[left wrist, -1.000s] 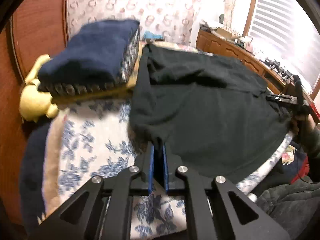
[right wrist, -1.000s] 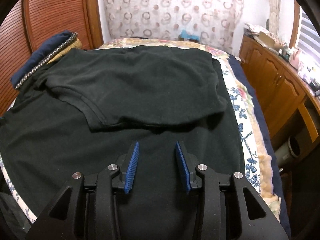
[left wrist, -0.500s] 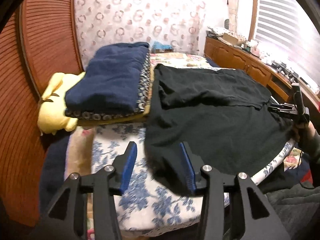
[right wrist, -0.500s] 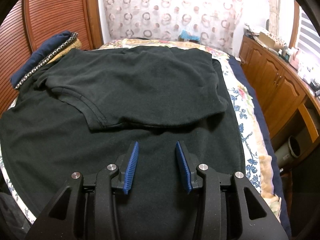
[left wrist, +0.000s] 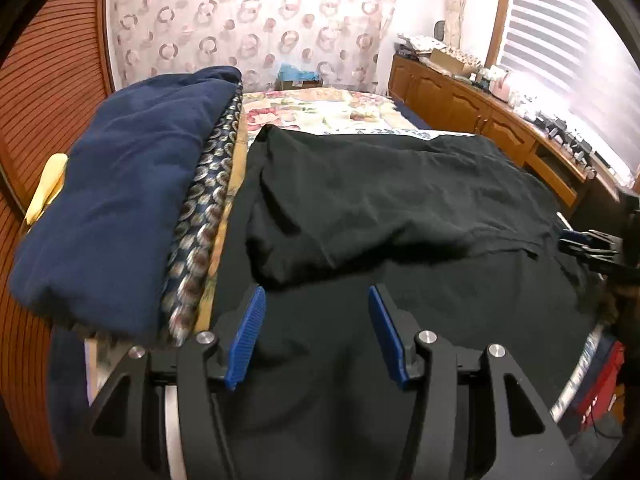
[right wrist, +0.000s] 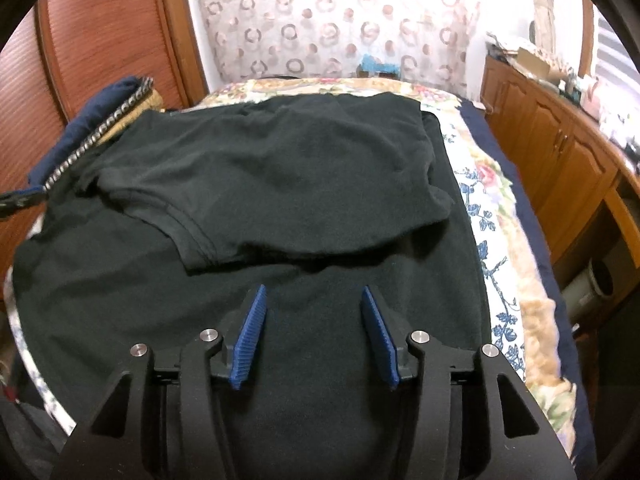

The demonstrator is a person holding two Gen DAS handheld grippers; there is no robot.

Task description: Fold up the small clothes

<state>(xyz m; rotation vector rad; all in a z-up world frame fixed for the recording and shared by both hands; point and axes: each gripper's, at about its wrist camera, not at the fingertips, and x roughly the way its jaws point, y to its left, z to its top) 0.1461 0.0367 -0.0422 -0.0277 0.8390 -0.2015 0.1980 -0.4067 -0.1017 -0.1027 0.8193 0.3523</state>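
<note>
Left gripper (left wrist: 316, 334): matte black angular frame with triangular cut-outs, two ribbed blue pads (left wrist: 245, 338) on the finger insides, four round silver screw heads across the linkage, a pale metal disc edge low on its left side. Right gripper (right wrist: 312, 334): same build, black frame, ribbed blue pads (right wrist: 249, 338), four silver screws, triangular cut-outs. In the left wrist view the right gripper shows at the far right edge as black bars with a blue tip.
</note>
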